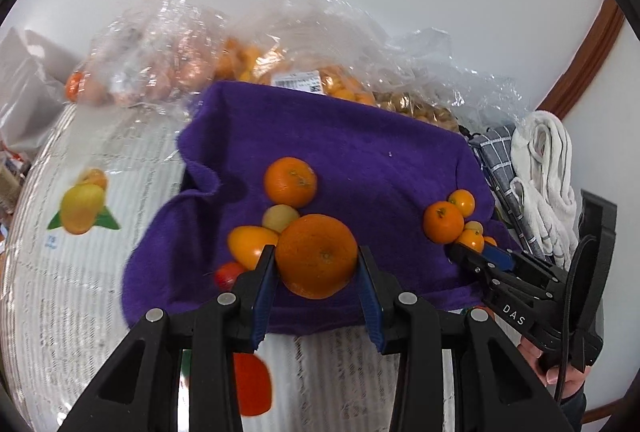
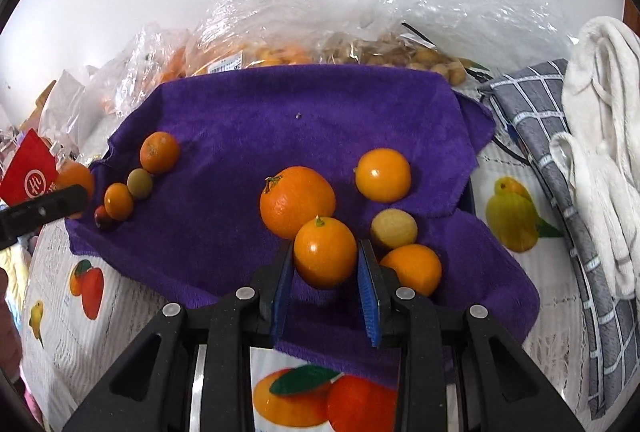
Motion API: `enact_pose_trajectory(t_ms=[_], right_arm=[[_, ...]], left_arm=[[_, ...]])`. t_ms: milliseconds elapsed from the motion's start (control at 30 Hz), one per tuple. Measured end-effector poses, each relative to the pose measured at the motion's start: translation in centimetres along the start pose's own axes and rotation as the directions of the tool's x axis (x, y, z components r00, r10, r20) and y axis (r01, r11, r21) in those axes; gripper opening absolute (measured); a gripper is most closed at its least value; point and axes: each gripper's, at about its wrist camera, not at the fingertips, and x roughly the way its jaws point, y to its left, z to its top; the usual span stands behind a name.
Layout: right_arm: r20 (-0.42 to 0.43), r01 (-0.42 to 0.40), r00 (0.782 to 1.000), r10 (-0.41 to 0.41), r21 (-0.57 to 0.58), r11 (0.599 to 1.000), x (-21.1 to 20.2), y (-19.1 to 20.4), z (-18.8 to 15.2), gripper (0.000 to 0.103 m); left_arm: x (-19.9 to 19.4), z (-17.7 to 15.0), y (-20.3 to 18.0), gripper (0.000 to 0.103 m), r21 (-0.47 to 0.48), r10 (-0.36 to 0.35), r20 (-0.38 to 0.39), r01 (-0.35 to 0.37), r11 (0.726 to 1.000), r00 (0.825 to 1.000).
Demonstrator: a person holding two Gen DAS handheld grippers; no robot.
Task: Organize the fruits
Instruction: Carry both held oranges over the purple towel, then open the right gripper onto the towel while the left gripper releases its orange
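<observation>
A purple cloth (image 1: 360, 152) (image 2: 304, 136) lies on the table with fruit on it. My left gripper (image 1: 318, 268) is shut on a large mandarin (image 1: 316, 256). Beside it lie a smaller mandarin (image 1: 290, 182), a yellow-green fruit (image 1: 280, 218), an orange kumquat (image 1: 250, 246) and a small red fruit (image 1: 226, 274). My right gripper (image 2: 325, 264) is shut on a small orange kumquat (image 2: 325, 252), just above the cloth. Around it lie a mandarin (image 2: 297, 201), a glossy orange fruit (image 2: 383, 174), a pale yellow fruit (image 2: 394, 229) and another orange fruit (image 2: 412, 268). The right gripper also shows in the left wrist view (image 1: 476, 252).
Clear plastic bags of fruit (image 1: 248, 52) (image 2: 320, 32) stand behind the cloth. Folded grey checked and white towels (image 2: 592, 152) (image 1: 540, 172) lie at the right. A fruit-printed tablecloth (image 1: 80, 232) covers the table. A red packet (image 2: 30, 174) lies at the left.
</observation>
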Motion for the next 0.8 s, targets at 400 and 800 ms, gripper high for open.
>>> enact_pose_trajectory(t_ms=[400,800], right_arm=[[-0.009,0.017,1.0,-0.018,-0.079,0.997,0.2,0.5,0.0,0.031],[0.001,0.015,1.0,-0.014,-0.045,0.999,-0.7,-0.2,-0.9,0.036]], left_arm=[[4.1,0.4,-1.0,0.037,0.019,0.033,-0.075,-0.032,0.999,0.997],[5.0,0.1,-1.6,0.037,0.038,0.044,-0.08,-0.041,0.998,0.996]])
